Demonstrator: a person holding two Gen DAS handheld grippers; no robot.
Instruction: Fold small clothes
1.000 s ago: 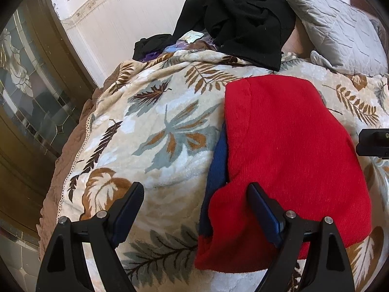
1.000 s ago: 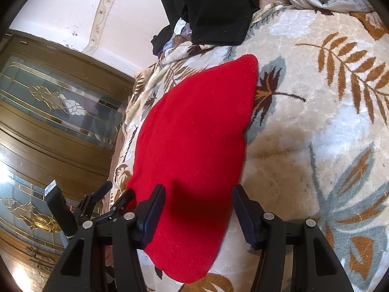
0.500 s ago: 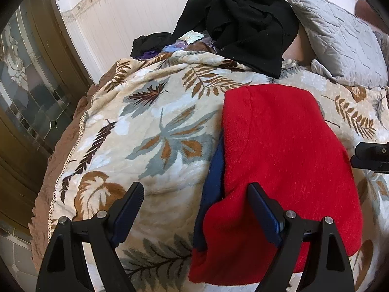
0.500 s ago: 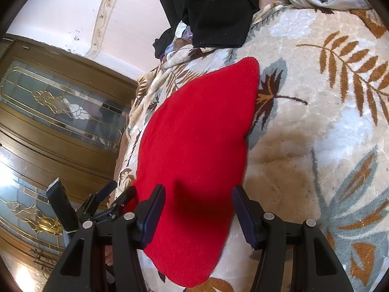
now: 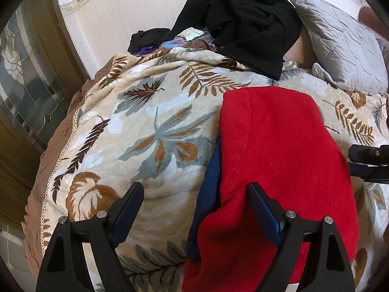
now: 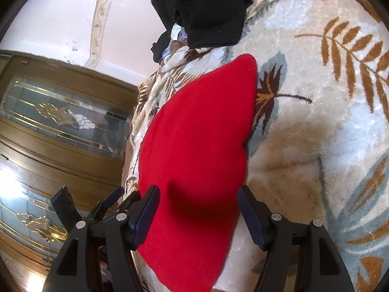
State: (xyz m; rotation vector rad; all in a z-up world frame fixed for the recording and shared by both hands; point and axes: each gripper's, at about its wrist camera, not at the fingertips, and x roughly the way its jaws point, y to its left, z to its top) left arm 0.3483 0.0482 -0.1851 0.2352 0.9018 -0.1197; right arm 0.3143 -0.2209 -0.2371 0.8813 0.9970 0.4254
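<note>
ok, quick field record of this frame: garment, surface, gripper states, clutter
garment: red knit garment, lying flat, a dark blue layer showing along its left edge
surface: plush cream blanket with leaf print
left gripper: open, holding nothing, above the garment's left edge
right gripper: open, holding nothing, over the garment's near end
clutter: black clothes pile at the far end of the blanket; grey quilted pillow beside it
fold state: cannot tell

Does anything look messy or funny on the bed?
A dark blue layer sticks out along the red garment's left edge, so the fold is not flush. Farther back, black clothes lie heaped in a pile.
</note>
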